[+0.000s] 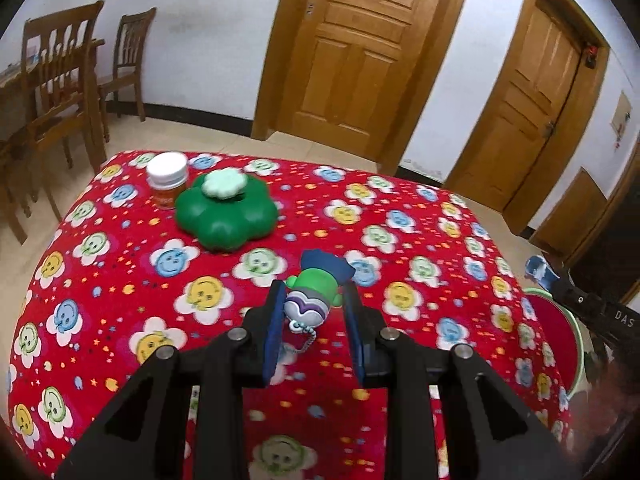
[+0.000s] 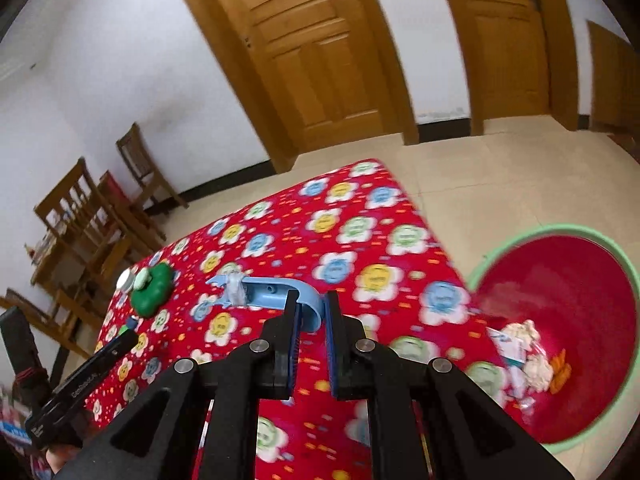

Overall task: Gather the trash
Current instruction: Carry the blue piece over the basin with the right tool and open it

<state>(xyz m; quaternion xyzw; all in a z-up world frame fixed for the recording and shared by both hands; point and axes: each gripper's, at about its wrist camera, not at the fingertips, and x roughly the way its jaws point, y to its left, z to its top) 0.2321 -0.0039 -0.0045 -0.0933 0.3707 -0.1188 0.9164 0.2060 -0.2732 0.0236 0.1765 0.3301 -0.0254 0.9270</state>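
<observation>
Grippers [image 1: 312, 300] [image 2: 312, 312]: two, each holding one toy; basin [image 2: 600, 236]: one.

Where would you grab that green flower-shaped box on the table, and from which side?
Grip the green flower-shaped box across its body from above, a finger in each of two opposite notches between petals. The rounded lobes would probably slip, while the notches give narrower seats. The white-capped jar crowds its far left, so avoid that side, and mind the pale flower knob on top.
</observation>
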